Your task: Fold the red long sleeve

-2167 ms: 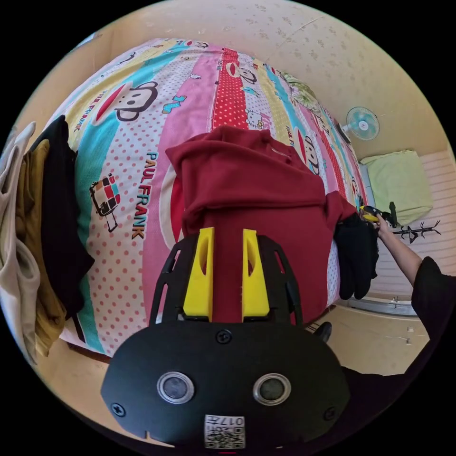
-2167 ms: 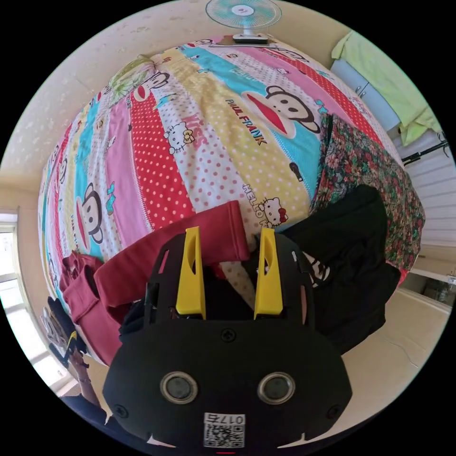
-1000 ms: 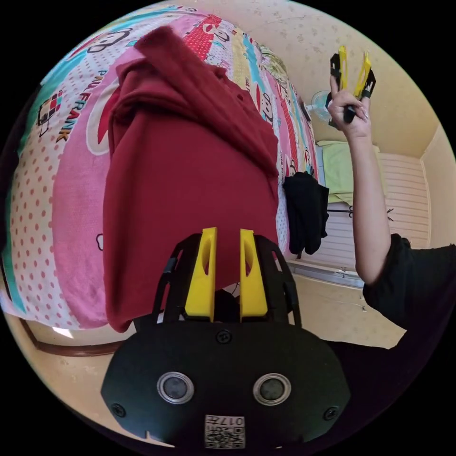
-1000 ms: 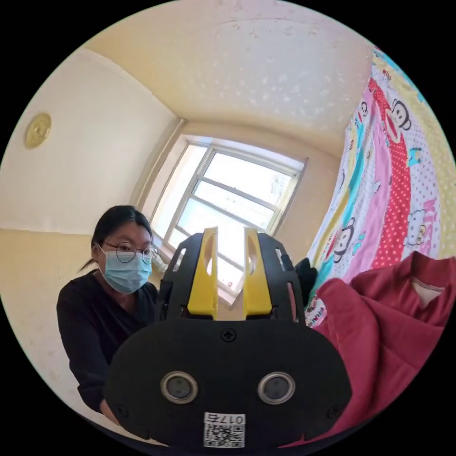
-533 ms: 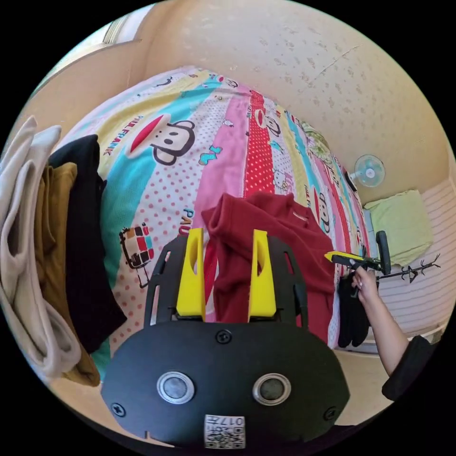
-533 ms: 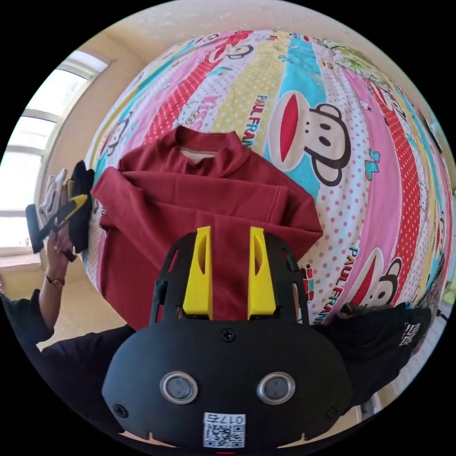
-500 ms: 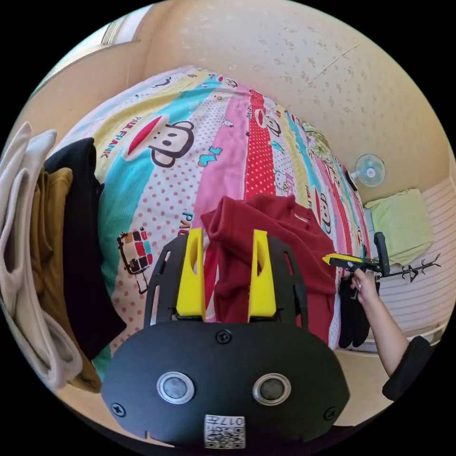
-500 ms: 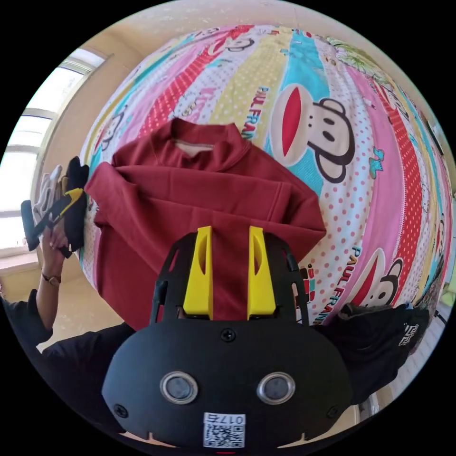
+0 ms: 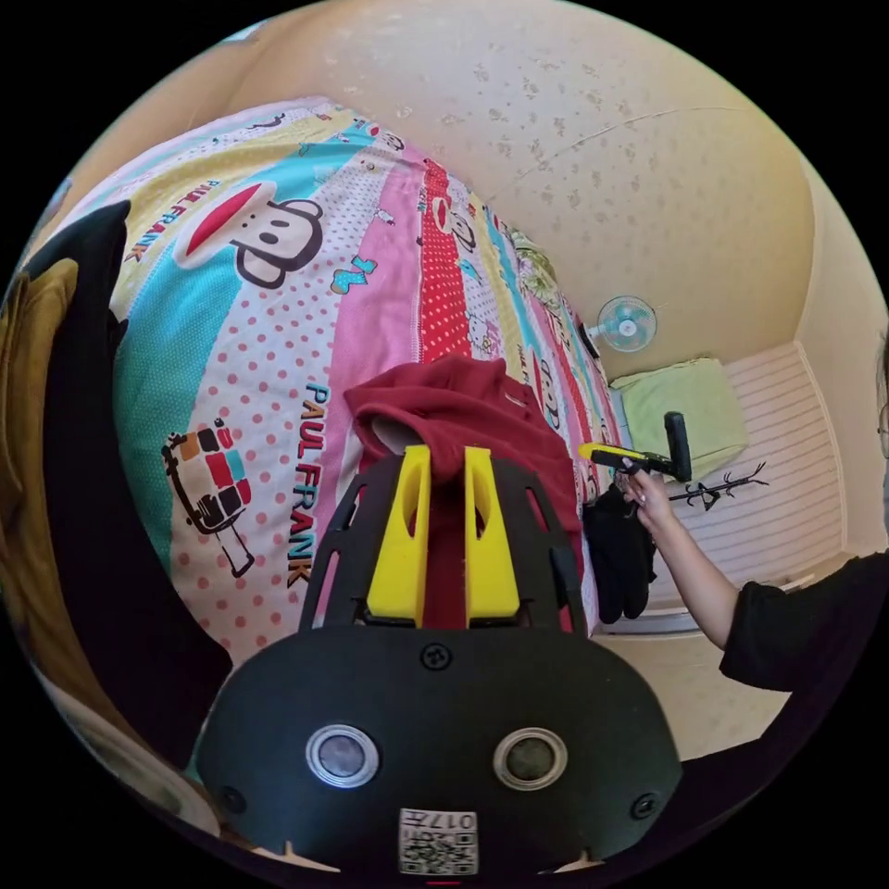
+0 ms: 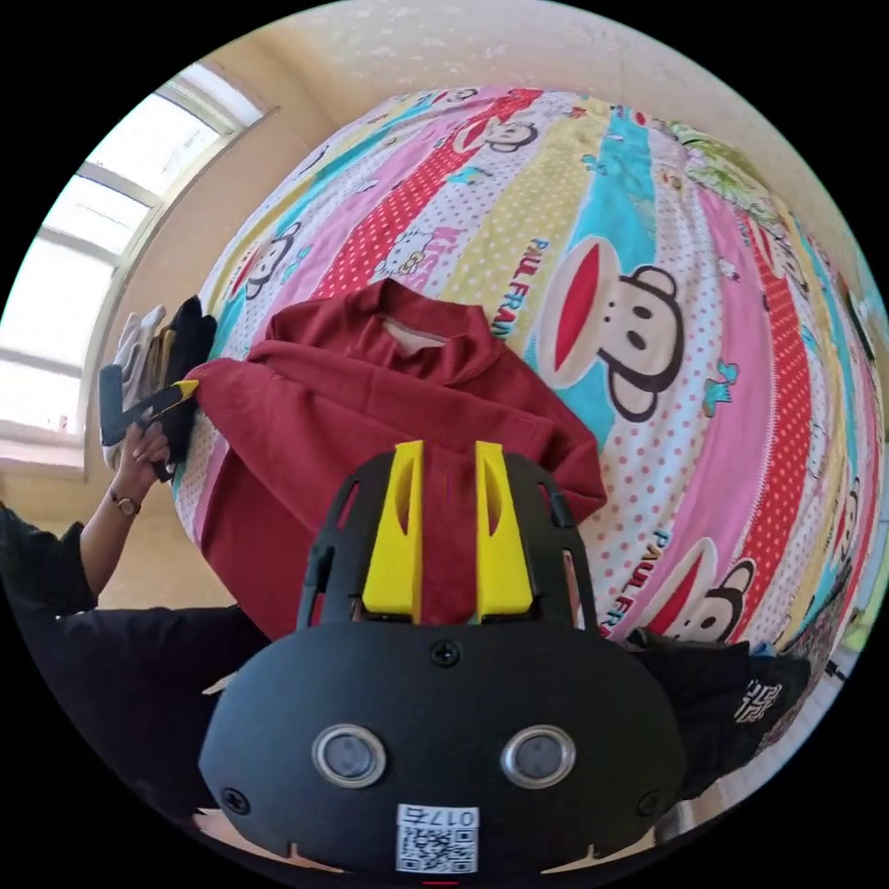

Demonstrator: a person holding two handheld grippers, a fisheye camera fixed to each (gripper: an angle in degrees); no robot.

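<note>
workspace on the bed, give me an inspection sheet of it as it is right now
Surface: bed under a striped cartoon-print cover, bare beyond the shirt.
Job's things: red long sleeve lies part folded at the near edge, collar away from the person, its hem hanging over the side.
Clutter: black garment at one side of the shirt; stack of dark and mustard clothes at the other.
Grippers: left gripper has its jaws close together at the shirt's edge; grip unclear. Right gripper is over the shirt, jaws narrowly apart.
Cables: nothing seen.
Surroundings: fan, window, green cloth.
</note>
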